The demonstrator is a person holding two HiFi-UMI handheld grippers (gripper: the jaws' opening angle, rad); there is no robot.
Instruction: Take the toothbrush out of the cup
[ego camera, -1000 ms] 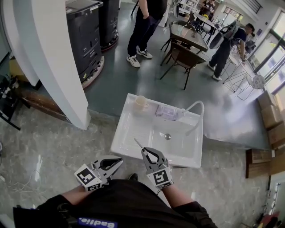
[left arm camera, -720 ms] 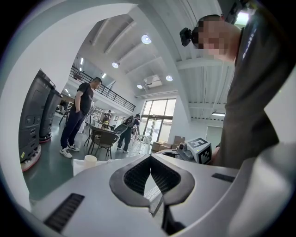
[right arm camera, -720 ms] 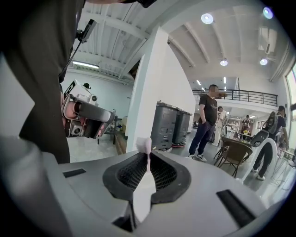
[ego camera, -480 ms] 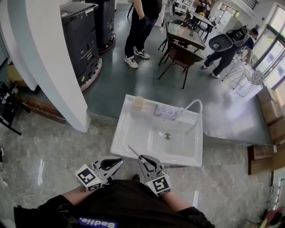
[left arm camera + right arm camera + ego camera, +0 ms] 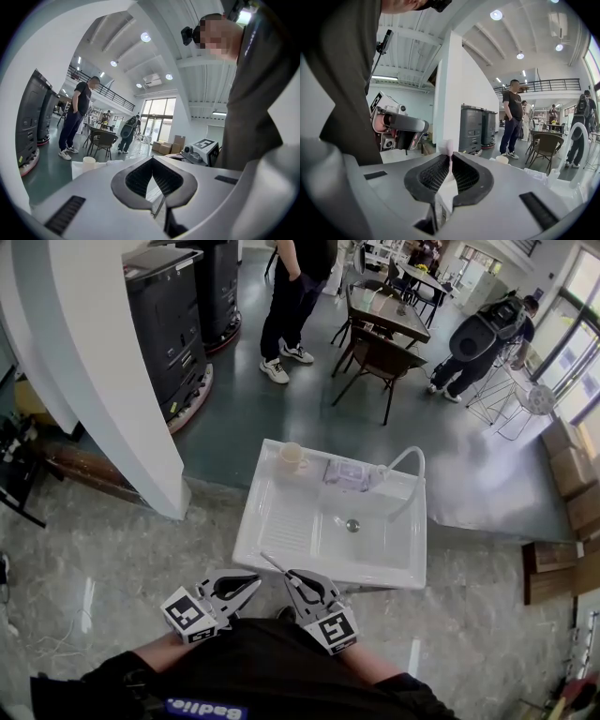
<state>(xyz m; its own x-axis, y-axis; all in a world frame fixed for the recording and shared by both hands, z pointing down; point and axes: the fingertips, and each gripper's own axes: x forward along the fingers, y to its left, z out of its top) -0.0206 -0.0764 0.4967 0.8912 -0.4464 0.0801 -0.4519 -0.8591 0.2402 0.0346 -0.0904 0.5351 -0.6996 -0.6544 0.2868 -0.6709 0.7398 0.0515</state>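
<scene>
In the head view my right gripper point(image 5: 291, 577) hangs close to my body, just before the front rim of the white sink point(image 5: 251, 521). It is shut on a thin toothbrush point(image 5: 273, 564) that pokes up and to the left. The right gripper view shows the pink brush head point(image 5: 448, 146) standing out past the shut jaws. The cream cup point(image 5: 292, 457) stands on the sink's far left corner, well away from both grippers. My left gripper point(image 5: 253, 581) is beside the right one, shut with nothing in it; its jaw tips point(image 5: 152, 161) meet.
A white curved faucet point(image 5: 407, 468) and a clear pouch point(image 5: 349, 472) sit at the sink's back edge. A white column point(image 5: 103, 362) and black machines point(image 5: 173, 315) stand to the left. People point(image 5: 298, 287) and a table with chairs point(image 5: 380, 338) are beyond.
My right gripper has drawn back toward my body and slightly left, carrying the toothbrush off the sink's front rim. The left gripper has barely moved.
</scene>
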